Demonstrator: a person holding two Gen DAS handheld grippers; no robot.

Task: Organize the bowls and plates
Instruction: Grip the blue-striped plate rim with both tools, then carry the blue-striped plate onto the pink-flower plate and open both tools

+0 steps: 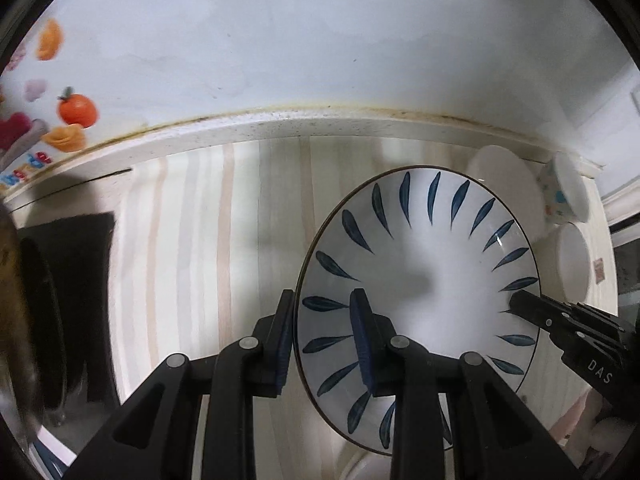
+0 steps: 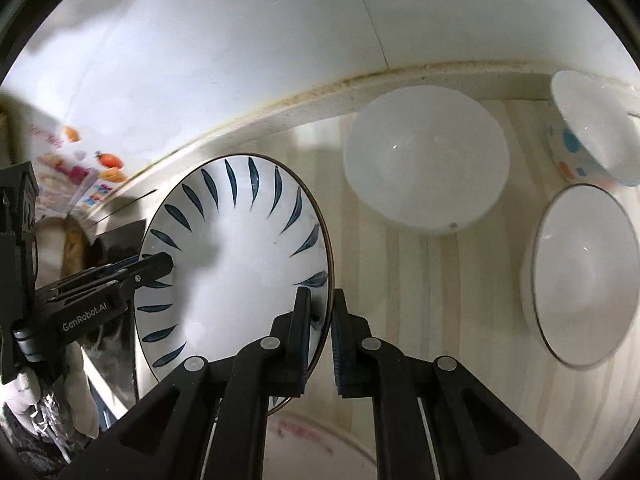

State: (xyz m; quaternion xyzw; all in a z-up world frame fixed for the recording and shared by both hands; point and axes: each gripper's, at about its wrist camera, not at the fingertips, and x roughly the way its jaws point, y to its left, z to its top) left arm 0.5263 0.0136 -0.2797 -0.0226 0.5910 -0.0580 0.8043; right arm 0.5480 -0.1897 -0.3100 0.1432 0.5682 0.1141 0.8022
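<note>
Gripping leaf-patterned plate [image 1: 424, 264] rim, both claws clamped

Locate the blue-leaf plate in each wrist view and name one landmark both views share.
Left wrist view: the blue-leaf plate fills the lower right, its left rim between the left gripper fingers.
Right wrist view: the blue-leaf plate sits left of centre, its right rim between the right gripper fingers.
Shared landmark: the plain white bowl by the backsplash.

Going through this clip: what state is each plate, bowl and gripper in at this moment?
Leaf-pattern plate: gripped at opposite rims by both grippers.
Left gripper: shut on plate rim.
Right gripper: shut on plate rim.
White bowl: upright, empty.
Gold-rimmed bowl: upright, empty.
Spotted bowl: upright, empty.
</note>
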